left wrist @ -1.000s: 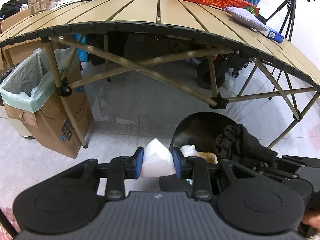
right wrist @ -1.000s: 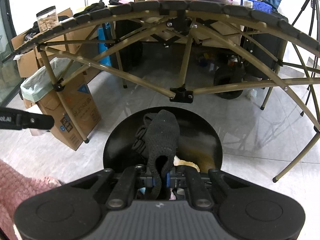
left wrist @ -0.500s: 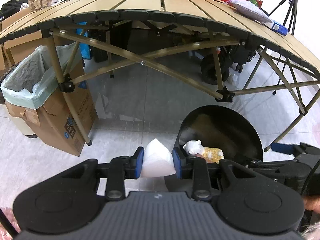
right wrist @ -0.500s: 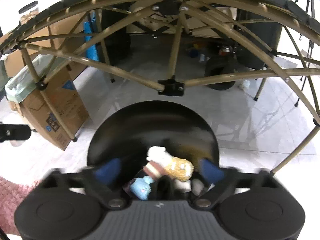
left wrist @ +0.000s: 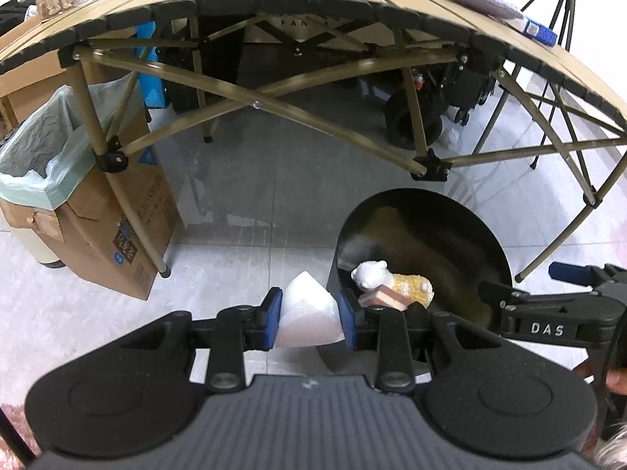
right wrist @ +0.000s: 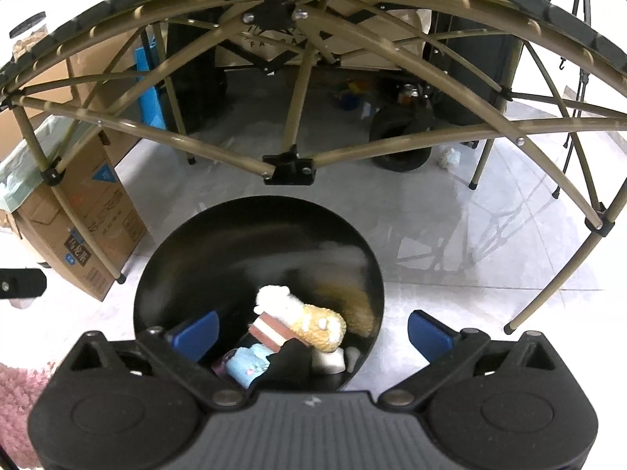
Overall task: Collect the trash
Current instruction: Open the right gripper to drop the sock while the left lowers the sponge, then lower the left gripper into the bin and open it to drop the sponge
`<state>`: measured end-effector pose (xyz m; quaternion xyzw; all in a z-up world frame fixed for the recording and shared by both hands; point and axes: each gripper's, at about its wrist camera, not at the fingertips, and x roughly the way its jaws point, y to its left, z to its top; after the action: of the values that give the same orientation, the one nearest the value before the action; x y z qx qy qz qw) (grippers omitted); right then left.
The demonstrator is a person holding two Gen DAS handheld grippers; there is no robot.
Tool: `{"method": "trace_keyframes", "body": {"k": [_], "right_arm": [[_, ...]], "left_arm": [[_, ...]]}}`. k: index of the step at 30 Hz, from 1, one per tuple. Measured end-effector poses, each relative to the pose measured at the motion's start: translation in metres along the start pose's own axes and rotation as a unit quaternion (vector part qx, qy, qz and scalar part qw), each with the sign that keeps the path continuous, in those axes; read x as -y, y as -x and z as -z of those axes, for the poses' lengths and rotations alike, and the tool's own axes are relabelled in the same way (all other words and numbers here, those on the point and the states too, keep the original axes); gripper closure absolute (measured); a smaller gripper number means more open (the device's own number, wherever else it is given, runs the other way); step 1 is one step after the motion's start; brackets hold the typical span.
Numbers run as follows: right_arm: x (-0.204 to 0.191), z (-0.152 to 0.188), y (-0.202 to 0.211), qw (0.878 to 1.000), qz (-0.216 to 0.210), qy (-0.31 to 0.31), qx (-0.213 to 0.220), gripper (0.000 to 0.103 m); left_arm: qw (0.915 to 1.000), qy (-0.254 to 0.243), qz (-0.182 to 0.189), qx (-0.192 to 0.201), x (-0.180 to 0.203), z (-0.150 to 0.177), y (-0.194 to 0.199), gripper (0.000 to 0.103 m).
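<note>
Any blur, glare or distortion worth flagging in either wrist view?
Left wrist: sharp; fisheye bows the table edge; black bin wall shows a soft sheen. Right wrist: sharp too, table frame bowed, glossy floor mirroring the legs, corners blown white.

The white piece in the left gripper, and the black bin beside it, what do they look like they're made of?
White piece: probably foam or stiff sponge, with a matte, finely grainy face and cleanly cut edges meeting at a point. Black bin: smooth and glossy, likely plastic or painted metal, since its inner wall shows soft streaky reflections; the look alone doesn't settle which.
</note>
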<state>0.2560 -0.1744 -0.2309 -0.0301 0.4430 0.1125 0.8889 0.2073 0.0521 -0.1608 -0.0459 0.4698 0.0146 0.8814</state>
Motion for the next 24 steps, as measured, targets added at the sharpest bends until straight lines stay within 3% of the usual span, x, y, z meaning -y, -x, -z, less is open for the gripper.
{"method": "trace_keyframes", "body": {"k": [15,24], "right_arm": [[0.024,-0.003,0.001,1.000,0.024,-0.011,-0.013,0.000],[0.060,-0.006,0.010,0.997,0.051,-0.050,-0.014,0.000]], "left_arm": [[0.9988,-0.031,0.008,-0.036,0.034,-0.007,-0.026,0.071],[0.9966,-0.053,0.018,-0.060,0.068,-0.018,-0.048,0.071]]}}
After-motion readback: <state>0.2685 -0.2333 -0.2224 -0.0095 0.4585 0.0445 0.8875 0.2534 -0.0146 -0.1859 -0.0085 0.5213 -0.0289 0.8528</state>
